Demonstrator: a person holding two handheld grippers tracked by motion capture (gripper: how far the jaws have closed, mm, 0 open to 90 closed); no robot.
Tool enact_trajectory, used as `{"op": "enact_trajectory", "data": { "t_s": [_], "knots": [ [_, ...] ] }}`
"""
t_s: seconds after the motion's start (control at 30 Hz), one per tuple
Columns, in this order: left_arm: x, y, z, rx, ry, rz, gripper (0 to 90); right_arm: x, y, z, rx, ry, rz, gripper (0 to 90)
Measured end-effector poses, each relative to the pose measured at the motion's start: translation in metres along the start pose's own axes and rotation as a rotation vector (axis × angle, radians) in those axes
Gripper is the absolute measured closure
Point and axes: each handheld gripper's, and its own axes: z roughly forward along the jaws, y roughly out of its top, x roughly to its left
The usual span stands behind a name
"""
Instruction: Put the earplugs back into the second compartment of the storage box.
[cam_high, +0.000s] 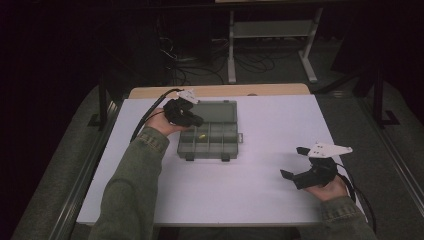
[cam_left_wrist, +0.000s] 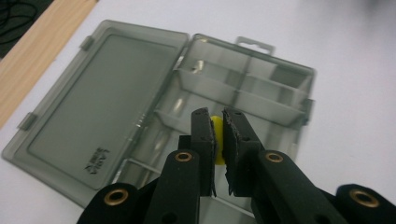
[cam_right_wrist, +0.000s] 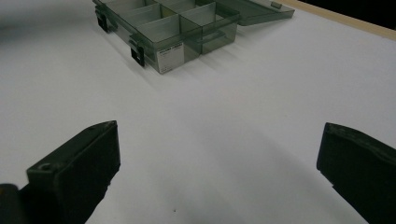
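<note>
L tool clenched on small yellow piece, over open compartment box on desk. Piece prob light, hard, slick; pinch flat sides, mid-pad. R tool released, well apart.

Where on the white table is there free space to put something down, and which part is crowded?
The widest bare patch of the table lies between the compartment box and the near edge, left of the right gripper. The strip right of the box is also bare. It is crowded at the box, where the left gripper holds a small yellow piece above the compartments.
</note>
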Motion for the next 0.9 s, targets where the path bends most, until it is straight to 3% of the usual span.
{"op": "enact_trajectory", "data": {
  "t_s": [0.1,0.4,0.9],
  "knots": [
    [0.004,-0.002,0.006,-0.014,-0.018,-0.01,83.0,0.0,0.0,0.0,-0.001,0.0,0.002,0.0],
    [0.007,-0.004,0.024,0.044,-0.005,-0.012,83.0,0.001,0.0,0.001,0.0,0.003,-0.001,0.0],
    [0.021,-0.023,0.048,0.078,0.022,-0.077,82.2,0.001,-0.001,0.002,0.008,0.007,-0.003,0.0]
  ]
}}
